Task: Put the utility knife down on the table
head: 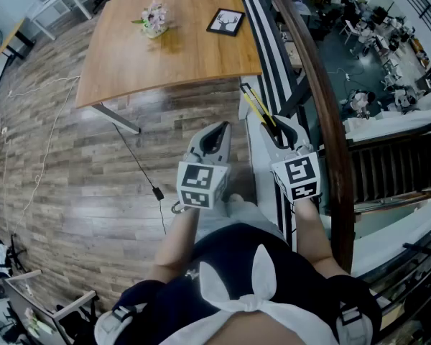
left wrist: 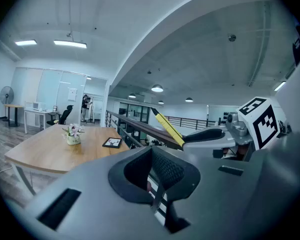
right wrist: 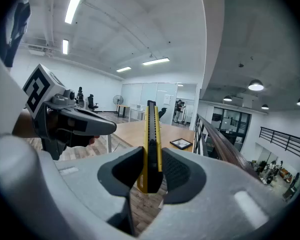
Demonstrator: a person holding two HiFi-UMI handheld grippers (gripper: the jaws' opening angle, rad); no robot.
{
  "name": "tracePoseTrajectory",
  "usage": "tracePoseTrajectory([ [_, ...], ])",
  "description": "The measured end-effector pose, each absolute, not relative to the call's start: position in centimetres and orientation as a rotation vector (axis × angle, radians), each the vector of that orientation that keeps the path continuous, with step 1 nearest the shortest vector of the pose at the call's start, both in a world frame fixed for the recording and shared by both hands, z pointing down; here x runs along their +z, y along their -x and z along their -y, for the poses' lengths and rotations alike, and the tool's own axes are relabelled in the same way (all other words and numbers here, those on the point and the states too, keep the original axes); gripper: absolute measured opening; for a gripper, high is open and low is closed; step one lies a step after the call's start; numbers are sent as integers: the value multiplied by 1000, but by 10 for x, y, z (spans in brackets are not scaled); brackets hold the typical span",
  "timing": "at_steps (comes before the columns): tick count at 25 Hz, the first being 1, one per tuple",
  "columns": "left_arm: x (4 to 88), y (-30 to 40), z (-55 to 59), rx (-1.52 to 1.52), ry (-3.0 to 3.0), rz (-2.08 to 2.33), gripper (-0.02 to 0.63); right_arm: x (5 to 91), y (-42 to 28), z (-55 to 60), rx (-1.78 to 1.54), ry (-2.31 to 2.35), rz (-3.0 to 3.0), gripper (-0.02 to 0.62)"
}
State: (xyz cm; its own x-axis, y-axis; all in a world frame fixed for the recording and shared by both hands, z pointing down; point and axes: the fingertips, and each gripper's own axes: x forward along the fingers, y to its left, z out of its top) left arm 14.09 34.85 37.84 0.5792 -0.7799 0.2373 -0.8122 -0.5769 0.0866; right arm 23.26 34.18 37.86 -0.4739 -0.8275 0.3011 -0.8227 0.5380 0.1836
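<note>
The yellow and black utility knife [head: 258,110] sticks forward and up out of my right gripper [head: 276,131], which is shut on its handle end. In the right gripper view the knife [right wrist: 151,144] stands on edge between the two pads of that gripper [right wrist: 151,171]. My left gripper [head: 217,131] hangs beside it to the left, its jaws together with nothing in them [left wrist: 157,176]. Both grippers are held in the air above the wood floor, short of the wooden table [head: 165,56]. The left gripper view shows the knife [left wrist: 167,126] over the railing.
On the table stand a small flower pot [head: 154,20] and a black picture frame [head: 225,21]. A dark wooden handrail [head: 316,85] runs along my right, with a drop to a lower floor beyond it. A black cable [head: 140,164] lies on the floor.
</note>
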Motion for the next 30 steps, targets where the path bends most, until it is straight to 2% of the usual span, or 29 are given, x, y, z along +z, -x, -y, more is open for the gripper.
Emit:
tracePoseTrajectory([
  [10, 387, -171, -349, 306, -2658, 1278, 17, 385, -249, -344, 42, -1365, 2449, 115],
  [17, 392, -158, -325, 284, -2626, 1285, 17, 386, -240, -319, 43, -1347, 2454, 115],
  [30, 393, -110, -176, 255, -2603, 1280, 17, 385, -199, -176, 51, -1345, 2427, 115],
])
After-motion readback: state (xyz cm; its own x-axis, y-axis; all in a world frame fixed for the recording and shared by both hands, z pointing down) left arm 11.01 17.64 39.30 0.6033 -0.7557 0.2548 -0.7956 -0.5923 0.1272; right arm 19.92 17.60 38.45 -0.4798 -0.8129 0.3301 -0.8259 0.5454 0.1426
